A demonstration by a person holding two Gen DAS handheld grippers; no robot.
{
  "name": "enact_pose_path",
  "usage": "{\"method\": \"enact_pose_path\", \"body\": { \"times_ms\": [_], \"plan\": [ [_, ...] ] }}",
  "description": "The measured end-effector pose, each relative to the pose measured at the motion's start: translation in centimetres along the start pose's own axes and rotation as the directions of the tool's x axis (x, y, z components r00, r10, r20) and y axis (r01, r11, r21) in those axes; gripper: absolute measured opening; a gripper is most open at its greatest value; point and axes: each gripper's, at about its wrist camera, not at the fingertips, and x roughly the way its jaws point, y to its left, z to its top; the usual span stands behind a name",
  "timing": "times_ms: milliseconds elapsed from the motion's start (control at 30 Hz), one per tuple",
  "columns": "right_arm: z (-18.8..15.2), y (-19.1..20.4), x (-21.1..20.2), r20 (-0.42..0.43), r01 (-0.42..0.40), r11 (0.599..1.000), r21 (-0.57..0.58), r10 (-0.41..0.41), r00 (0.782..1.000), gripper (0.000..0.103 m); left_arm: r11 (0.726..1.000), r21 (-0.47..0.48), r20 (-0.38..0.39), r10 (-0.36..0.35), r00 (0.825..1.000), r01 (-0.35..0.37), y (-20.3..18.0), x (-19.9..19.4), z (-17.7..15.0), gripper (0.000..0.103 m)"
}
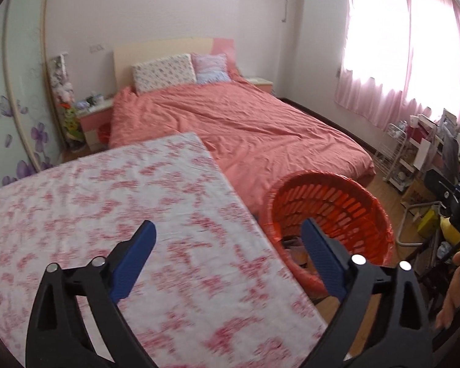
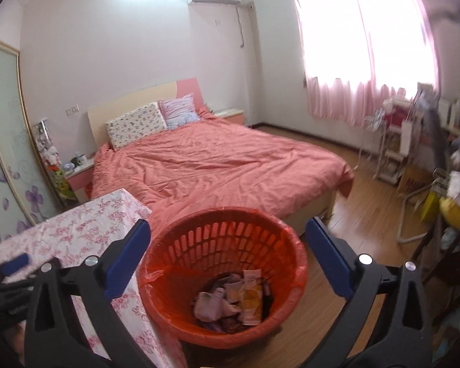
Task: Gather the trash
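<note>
Overhead, two open grippers — left gripper (image 1: 228, 239), right gripper (image 2: 228, 236) — one basket (image 2: 181, 303), perhaps four wrappers (image 2: 230, 302).

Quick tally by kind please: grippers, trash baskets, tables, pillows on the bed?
Grippers: 2, left gripper and right gripper, both open and empty
Trash baskets: 1, red basket with wrappers inside
Tables: 1, floral-cloth table
Pillows: 2, floral pillow, striped pillow
Total: 6
</note>
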Motion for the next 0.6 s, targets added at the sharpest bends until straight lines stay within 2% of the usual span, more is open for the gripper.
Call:
{"method": "enact_pose_path", "body": {
  "times_ms": [100,200,400,500,600],
  "plan": [
    [-0.5,2.0,-2.7,0.032,0.063,0.996,-0.067,-0.061,0.998,0.099,0.995,0.011,0.056,0.101,0.993,-0.102,1.7,-3.0,-1.2,0.101],
    [-1.3,3.5,-5.4,0.042,0.095,0.99,-0.109,-0.091,0.995,0.099,0.981,0.007,0.106,0.191,0.976,-0.192,3.2,-5.8,-2.6,0.101],
    [-3.7,6.0,-11.0,0.093,0.057,0.986,-0.154,-0.043,0.995,0.099,0.975,-0.069,0.122,0.216,0.969,-0.209,6.5,-9.9,-5.8,0.101],
    [-5.4,6.9,-13.5,0.109,0.065,0.99,-0.125,-0.051,0.993,0.099,0.972,-0.105,0.117,0.221,0.968,-0.209,7.3,-11.4,-7.6,0.101],
    [-7.4,7.3,-15.6,0.078,0.052,0.995,-0.083,-0.046,0.996,0.099,0.966,-0.128,0.106,0.236,0.966,-0.222,7.6,-12.4,-9.2,0.101]
  ]
}}
